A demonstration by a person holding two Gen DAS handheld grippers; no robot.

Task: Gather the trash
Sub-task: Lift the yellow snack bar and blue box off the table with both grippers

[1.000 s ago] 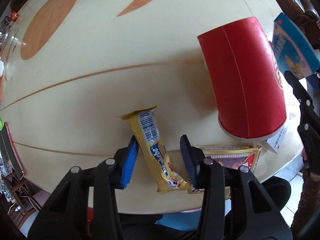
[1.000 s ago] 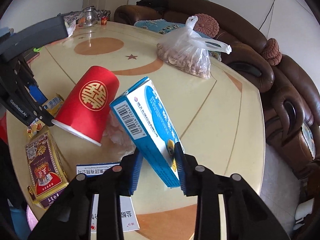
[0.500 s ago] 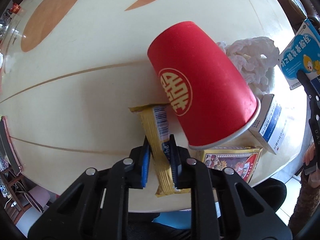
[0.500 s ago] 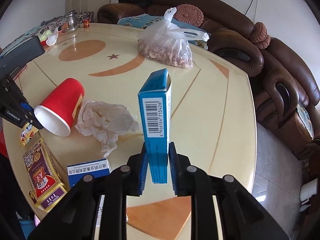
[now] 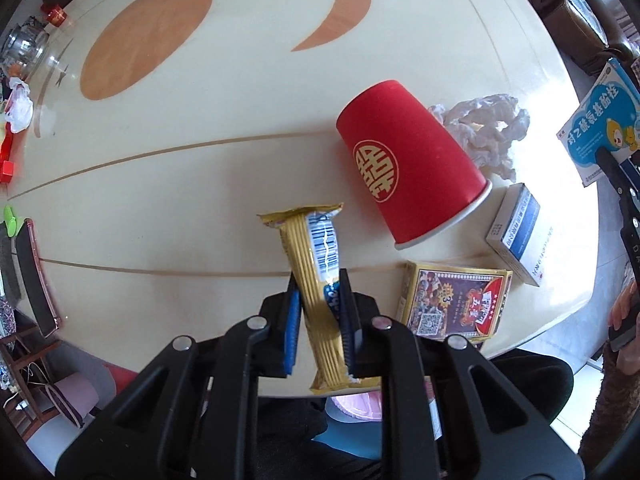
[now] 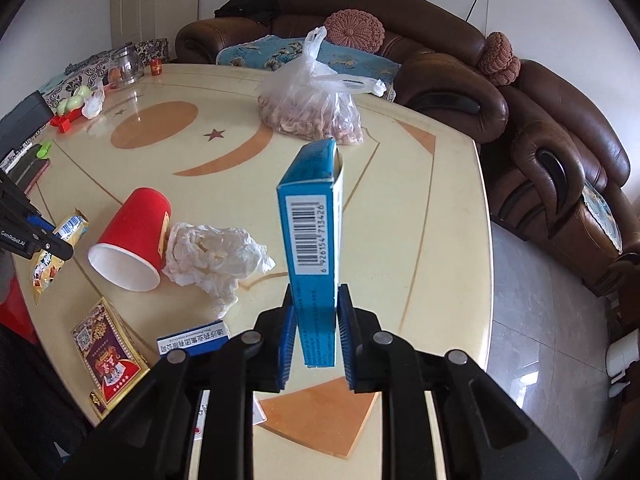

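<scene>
Your left gripper (image 5: pixel 320 316) jaws pinch the light, crinkly snack wrapper (image 5: pixel 318 280) mid-length; right gripper (image 6: pixel 316 332) jaws clamp the crushable blue carton (image 6: pixel 314 240), both above the counter (image 6: pixel 400 184).

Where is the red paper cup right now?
The red paper cup lies on its side on the table, left in the right wrist view, with the crumpled tissue touching its right flank and the card box nearer the table's edge.

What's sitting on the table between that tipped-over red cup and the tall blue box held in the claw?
A crumpled white tissue lies there, against the red cup and left of the blue box, seen clearly in the right wrist view.
</scene>
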